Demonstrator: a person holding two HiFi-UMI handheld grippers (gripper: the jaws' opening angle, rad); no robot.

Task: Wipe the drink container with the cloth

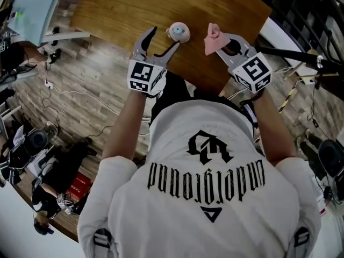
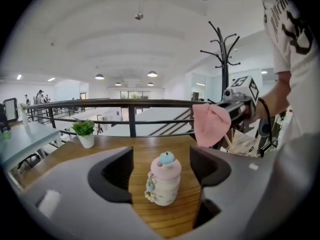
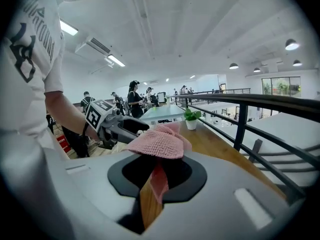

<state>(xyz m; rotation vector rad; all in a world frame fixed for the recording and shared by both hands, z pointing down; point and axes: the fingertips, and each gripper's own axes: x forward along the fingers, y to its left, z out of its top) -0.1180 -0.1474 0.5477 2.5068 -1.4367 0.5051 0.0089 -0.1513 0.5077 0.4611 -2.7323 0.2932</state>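
Left gripper spread around the drink container on the table, ready to steady it; right gripper pinching cloth beside it for wiping.

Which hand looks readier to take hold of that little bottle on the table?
Left. The left tool is open, and the bottle stands straight ahead of its jaws, untouched. The right tool is shut on the pink cloth.

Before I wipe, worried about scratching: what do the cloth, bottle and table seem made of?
Cloth: pink knitted yarn, matte; looped stitches show. Bottle: smooth pastel plastic or ceramic, slight sheen; can't tell which. Table: wood or wood veneer, satin; grain lines show.
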